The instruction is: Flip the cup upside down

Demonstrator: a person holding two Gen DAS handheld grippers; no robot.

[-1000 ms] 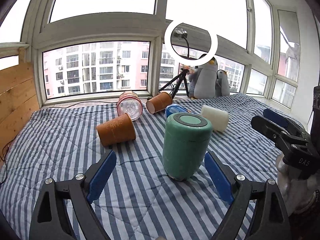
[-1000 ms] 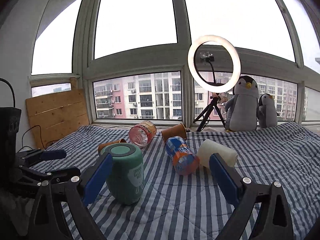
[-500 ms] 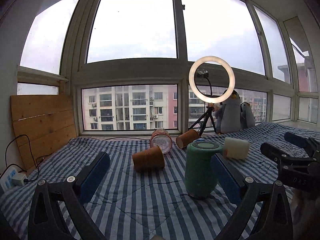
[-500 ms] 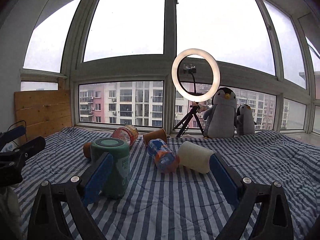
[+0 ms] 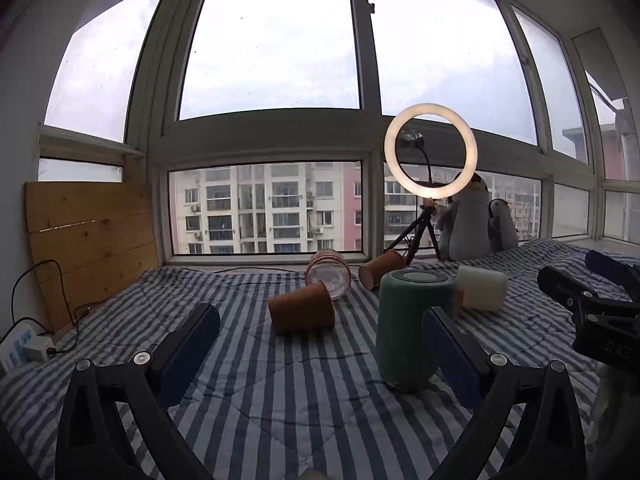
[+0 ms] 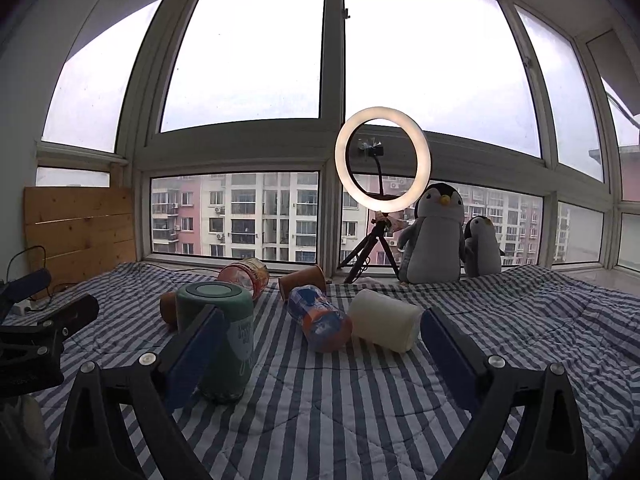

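The green cup stands on end on the striped quilt, toward the near edge and roughly mid-width, with a flat dark-ringed face on top. Whether that top face is its base or a lid cannot be told from either view, so I judge — not see — that the flip is probably already done and only a backing-off of the tools is left.

The left gripper is spread wide with nothing between its blue pads; the cup stands just inside its right-hand pad, apart from it as far as the picture shows. The right gripper is likewise spread wide and holds nothing; in its view the cup is partly hidden behind the left-hand pad, and contact there cannot be ruled out.

Behind the cup, toward the far edge of the quilt by the window, other containers lie on their sides:
- 2 brown paper cups
- a pink clear jar
- a white cup
- a blue-and-orange bottle

If any of these also needs turning, that work is untouched. A ring light and 2 plush penguins stand at the far edge.
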